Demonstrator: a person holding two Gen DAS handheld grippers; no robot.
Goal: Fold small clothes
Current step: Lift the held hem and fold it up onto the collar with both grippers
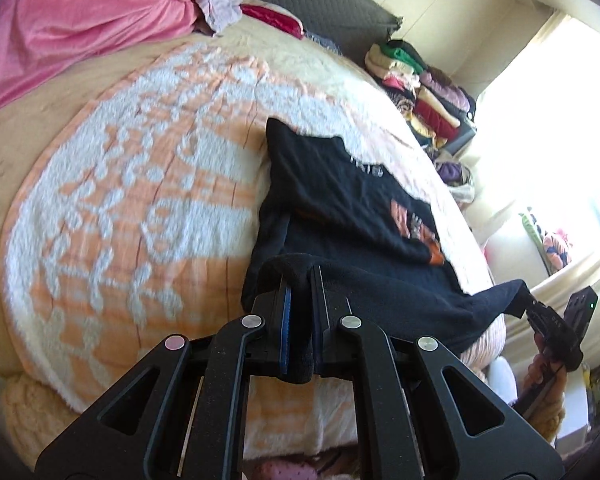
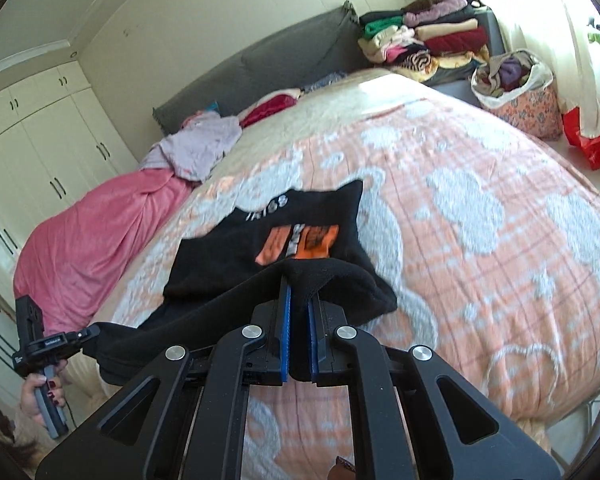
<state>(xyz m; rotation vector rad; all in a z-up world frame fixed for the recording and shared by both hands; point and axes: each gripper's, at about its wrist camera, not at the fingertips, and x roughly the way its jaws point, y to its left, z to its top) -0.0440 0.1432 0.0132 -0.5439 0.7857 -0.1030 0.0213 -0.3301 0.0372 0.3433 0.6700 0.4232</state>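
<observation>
black T-shirt (image 2: pixel 300 236), orange chest print, lies on the bed's peach blanket (image 2: pixel 480 216), its near hem lifted | left gripper (image 1: pixel 300 280) and right gripper (image 2: pixel 298 288) fingers each clenched on a hem corner, likely to carry it toward the collar for a fold | pink duvet (image 2: pixel 92 232) beyond the shirt

Home bedroom: bed (image 2: pixel 440 208) w/ headboard (image 2: pixel 260 64), wardrobe (image 2: pixel 48 136).

bed (image 2: pixel 480 240): black shirt (image 2: pixel 268 240), pink blanket (image 2: pixel 100 232)
</observation>
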